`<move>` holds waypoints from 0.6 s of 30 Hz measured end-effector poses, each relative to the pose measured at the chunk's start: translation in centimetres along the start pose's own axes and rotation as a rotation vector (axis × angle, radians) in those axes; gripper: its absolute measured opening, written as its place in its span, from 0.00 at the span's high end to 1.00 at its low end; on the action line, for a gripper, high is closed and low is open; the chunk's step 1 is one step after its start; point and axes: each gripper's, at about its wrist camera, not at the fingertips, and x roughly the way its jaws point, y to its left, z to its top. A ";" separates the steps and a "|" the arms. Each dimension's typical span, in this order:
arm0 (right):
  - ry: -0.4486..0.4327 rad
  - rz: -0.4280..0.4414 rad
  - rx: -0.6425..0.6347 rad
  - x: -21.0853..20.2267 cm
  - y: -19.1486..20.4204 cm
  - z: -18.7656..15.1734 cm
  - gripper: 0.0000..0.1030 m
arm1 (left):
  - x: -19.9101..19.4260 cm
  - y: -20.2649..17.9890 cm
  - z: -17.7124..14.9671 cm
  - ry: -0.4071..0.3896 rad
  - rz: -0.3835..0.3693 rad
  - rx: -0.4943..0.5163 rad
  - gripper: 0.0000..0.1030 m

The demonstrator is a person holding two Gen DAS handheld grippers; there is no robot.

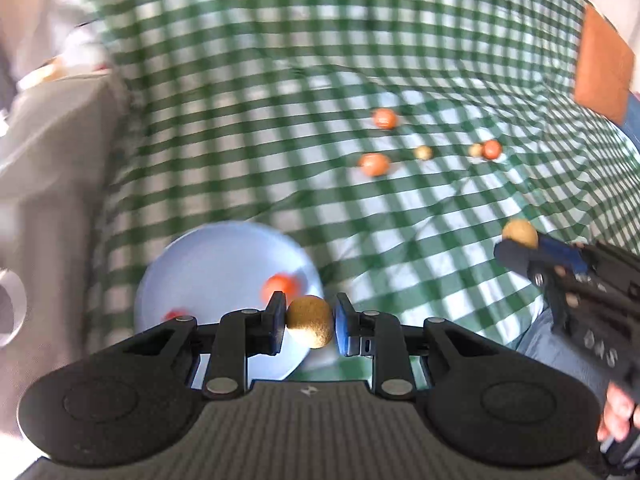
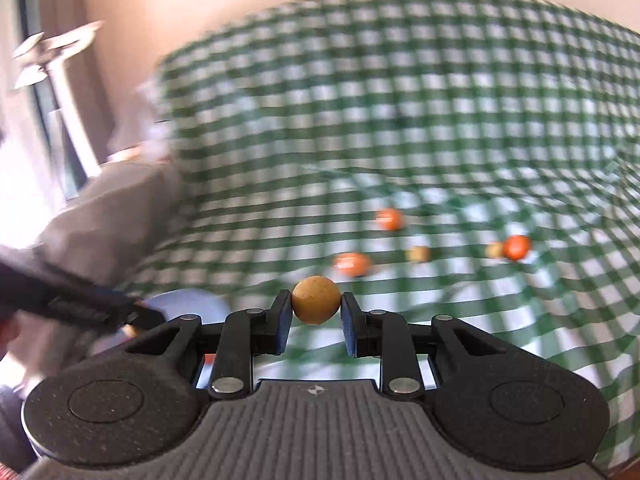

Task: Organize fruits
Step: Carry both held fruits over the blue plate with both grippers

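blue plate (image 1: pixel 224 256) (left wrist view), red fruits (image 1: pixel 280 285) inside

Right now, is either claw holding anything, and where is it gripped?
Yes, both. The left claw pinches a tan round fruit across its sides at the fingertips; the right claw pinches another tan fruit likewise.

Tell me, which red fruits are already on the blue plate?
The two red fruits behind the left gripper lie on the blue plate; the other three red ones lie loose on the checked cloth.
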 end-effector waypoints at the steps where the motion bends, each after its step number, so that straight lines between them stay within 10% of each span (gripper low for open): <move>1: 0.000 0.024 -0.014 -0.6 1.3 -0.2 0.73 | -0.9 0.9 -0.8 -0.001 0.015 -0.017 0.73; 18: 0.108 0.147 -0.261 -4.7 15.5 -2.9 0.73 | -7.6 8.6 -9.7 -0.090 0.056 -0.192 0.73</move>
